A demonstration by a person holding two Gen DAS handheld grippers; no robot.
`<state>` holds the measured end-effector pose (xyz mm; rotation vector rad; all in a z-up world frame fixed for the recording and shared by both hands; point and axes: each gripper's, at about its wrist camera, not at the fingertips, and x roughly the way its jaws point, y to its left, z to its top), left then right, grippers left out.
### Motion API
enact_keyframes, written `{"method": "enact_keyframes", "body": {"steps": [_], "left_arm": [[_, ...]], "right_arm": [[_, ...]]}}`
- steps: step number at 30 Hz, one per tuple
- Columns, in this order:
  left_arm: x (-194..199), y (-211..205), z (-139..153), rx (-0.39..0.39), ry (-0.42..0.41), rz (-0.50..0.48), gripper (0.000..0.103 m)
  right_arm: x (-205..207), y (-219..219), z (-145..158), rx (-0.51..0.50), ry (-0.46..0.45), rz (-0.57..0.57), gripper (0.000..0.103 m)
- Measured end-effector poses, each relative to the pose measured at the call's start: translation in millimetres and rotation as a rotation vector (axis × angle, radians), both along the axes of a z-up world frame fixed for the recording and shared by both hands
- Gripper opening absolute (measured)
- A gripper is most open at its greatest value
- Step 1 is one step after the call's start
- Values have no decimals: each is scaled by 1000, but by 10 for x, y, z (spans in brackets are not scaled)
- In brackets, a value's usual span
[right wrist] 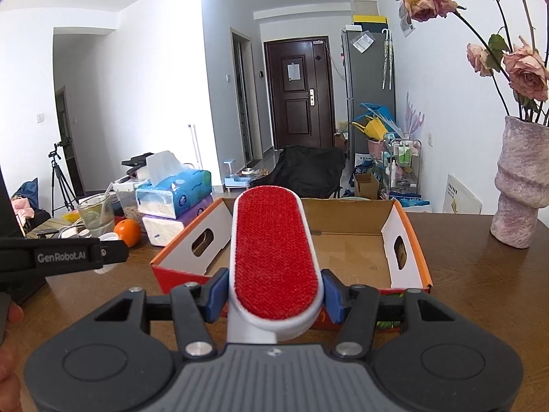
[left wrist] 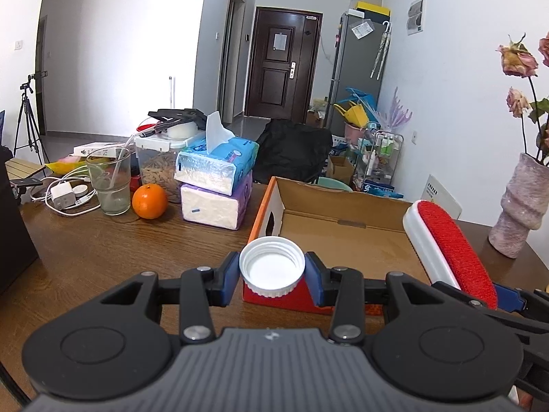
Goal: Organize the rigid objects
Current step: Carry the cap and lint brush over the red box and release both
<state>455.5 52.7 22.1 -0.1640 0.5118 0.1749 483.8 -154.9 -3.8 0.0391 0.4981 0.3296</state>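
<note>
Left gripper [left wrist: 272,276]: jaws clamped on white screw cap [left wrist: 272,267], open side up, held at the near left corner of the cardboard box [left wrist: 343,237]. Right gripper [right wrist: 274,297]: jaws pinching red lint brush [right wrist: 276,254], raised over the box's near edge. Box interior: bare cardboard. Glass [left wrist: 109,182]: holds a straw. Vase [right wrist: 521,185]: dried roses.

A lived-in home: front door [left wrist: 282,65], fridge [left wrist: 357,68], cluttered wooden dining table [left wrist: 103,250].
</note>
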Motion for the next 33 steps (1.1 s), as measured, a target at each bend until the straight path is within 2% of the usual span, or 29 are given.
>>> {"method": "enact_keyframes", "body": {"steps": [13,33], "left_arm": [[495,-140,-85,31,27,-36,42],[1219,-267,-209,74,42,-65,42]], "right_arm": [[499,-95,-20,-3,4,-32,56],[1213,-111,-49,-24,22,-10,56]]}}
